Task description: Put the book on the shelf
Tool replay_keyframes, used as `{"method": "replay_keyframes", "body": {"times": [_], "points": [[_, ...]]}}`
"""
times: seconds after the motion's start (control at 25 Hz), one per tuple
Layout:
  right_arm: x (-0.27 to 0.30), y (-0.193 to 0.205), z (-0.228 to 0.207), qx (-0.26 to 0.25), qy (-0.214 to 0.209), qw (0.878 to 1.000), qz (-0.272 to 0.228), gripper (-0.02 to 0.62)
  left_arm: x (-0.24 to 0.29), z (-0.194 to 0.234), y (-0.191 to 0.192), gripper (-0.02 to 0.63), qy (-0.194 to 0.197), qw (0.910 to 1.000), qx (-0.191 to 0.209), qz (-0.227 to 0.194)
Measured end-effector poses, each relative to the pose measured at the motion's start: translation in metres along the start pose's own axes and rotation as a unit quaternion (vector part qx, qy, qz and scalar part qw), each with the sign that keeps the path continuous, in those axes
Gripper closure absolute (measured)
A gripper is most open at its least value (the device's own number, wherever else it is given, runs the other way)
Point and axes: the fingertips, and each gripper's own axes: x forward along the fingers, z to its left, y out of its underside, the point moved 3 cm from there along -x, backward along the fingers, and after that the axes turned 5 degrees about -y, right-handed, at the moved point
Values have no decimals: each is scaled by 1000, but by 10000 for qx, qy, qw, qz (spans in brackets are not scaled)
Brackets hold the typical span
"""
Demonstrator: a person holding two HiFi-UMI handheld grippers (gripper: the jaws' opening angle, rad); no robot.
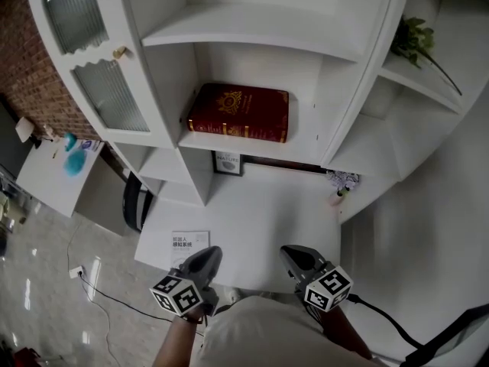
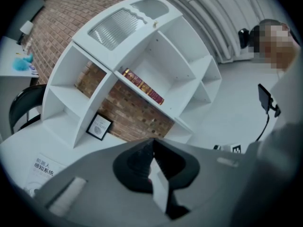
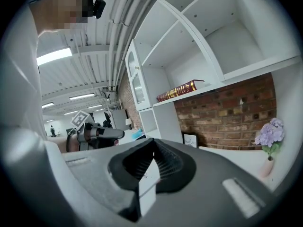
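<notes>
**White shelving on brick: book lies on its board, both grippers closed**

Brick wall [image 1: 32, 79] backs a white shelf unit [image 1: 348, 90] that stands on a white tabletop [image 1: 267, 212]. The book [image 1: 239, 112], dark red with gold ornament, lies flat on a board in the unit's middle compartment, its gilt spine facing outward. Nothing touches it. In the opening directly below that board, a small framed picture [image 1: 228, 163] leans against the brick. At the foot of the unit's right upright sits a small vase of purple flowers [image 1: 342, 180]. A green plant [image 1: 412, 37] occupies the unit's upper right compartment, and a ribbed glazed door [image 1: 108, 94] closes its left side.

Well in front of the unit, near the tabletop's front edge, the left gripper [image 1: 208, 257] and right gripper [image 1: 293, 255] hover side by side, pointing toward the shelves. Each has its jaws pressed together with nothing between them. A printed sheet [image 1: 189, 241] lies on the tabletop just beside the left gripper.
</notes>
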Motion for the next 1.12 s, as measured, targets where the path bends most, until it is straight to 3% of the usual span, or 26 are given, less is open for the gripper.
{"method": "replay_keyframes", "body": {"times": [0.52, 0.88, 1.12], "points": [[-30, 26, -5, 239, -103, 9994, 245, 592, -17, -12, 37, 598, -357, 9991, 47, 210], [-15, 82, 6, 214, -730, 9935, 852, 593, -62, 12, 87, 598, -1011, 9940, -219, 351], [9, 101, 26, 277, -955, 9900, 998, 592, -96, 44, 99, 598, -1301, 9903, -194, 455]]}}
